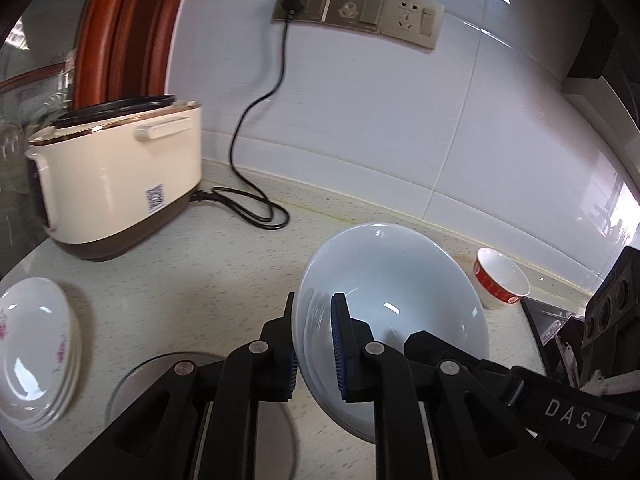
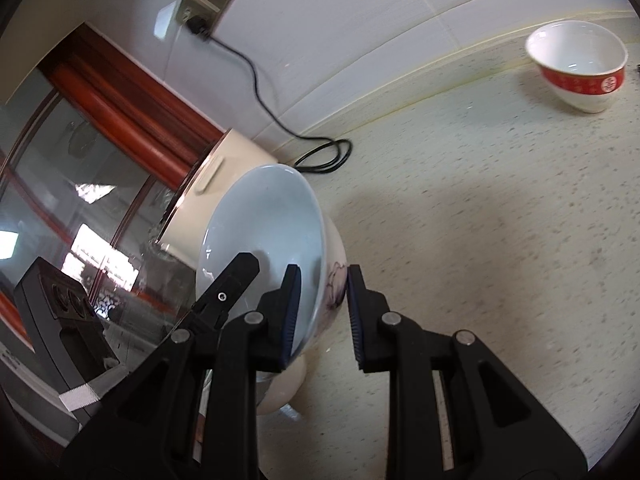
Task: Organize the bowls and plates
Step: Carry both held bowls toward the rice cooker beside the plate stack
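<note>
A large pale blue bowl (image 1: 396,292) is tilted above the counter; both grippers hold its rim. My left gripper (image 1: 314,344) is shut on its near-left rim, one pad inside and one outside. In the right wrist view the same bowl (image 2: 264,224) stands on edge, with a painted flower on its outer wall. My right gripper (image 2: 322,312) straddles its rim, with a gap between the right pad and the wall. A stack of white flowered plates (image 1: 34,356) lies at the left. A red-banded small bowl (image 1: 500,276) stands near the wall, also in the right wrist view (image 2: 578,68).
A cream rice cooker (image 1: 116,176) stands at the back left, its black cord (image 1: 248,200) coiled on the counter and plugged into the wall sockets (image 1: 356,10). A clear glass lid or dish (image 1: 160,376) lies under my left gripper. A dark stovetop edge (image 1: 552,320) is at the right.
</note>
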`<control>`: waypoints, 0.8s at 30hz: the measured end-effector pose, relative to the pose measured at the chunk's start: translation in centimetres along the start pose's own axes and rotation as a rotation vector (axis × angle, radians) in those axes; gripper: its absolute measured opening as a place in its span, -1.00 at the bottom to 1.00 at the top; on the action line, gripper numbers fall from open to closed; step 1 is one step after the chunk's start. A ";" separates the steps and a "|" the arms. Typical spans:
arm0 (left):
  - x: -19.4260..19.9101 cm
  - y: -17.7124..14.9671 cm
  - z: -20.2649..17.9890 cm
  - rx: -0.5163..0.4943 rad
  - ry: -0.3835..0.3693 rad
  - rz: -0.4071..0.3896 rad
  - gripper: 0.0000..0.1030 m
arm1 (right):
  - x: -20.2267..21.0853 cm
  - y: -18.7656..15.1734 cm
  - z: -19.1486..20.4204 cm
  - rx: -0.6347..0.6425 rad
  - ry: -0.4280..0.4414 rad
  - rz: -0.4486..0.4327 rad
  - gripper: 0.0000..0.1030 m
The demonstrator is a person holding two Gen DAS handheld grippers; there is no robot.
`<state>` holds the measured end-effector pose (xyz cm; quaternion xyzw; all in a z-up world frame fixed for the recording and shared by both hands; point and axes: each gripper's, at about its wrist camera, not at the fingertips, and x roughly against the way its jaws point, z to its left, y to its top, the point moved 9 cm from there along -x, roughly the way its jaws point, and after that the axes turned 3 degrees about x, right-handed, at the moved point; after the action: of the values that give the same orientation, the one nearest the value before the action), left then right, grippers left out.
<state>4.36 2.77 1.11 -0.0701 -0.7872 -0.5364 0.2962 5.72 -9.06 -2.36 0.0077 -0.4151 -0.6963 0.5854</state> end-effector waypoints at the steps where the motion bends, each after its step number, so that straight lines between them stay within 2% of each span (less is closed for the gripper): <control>1: 0.3 -0.1 0.4 0.003 0.005 -0.002 -0.73 | -0.1 -0.2 0.4 0.008 0.008 0.003 -0.48; 13: 2.9 -0.7 4.3 0.033 0.033 0.001 -0.73 | -2.2 -1.8 3.4 0.085 0.047 0.024 -0.48; 20: 2.5 -1.7 6.5 0.064 0.052 0.031 -0.73 | -2.9 -2.3 4.8 0.129 0.049 0.023 -0.47; 24: 2.4 -2.0 7.3 0.073 0.059 0.039 -0.70 | -3.6 -3.2 4.9 0.146 0.042 0.051 -0.47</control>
<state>-1.26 7.92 -1.02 -0.0585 -0.7957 -0.5032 0.3321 1.83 -3.40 -2.71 0.0545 -0.4522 -0.6489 0.6094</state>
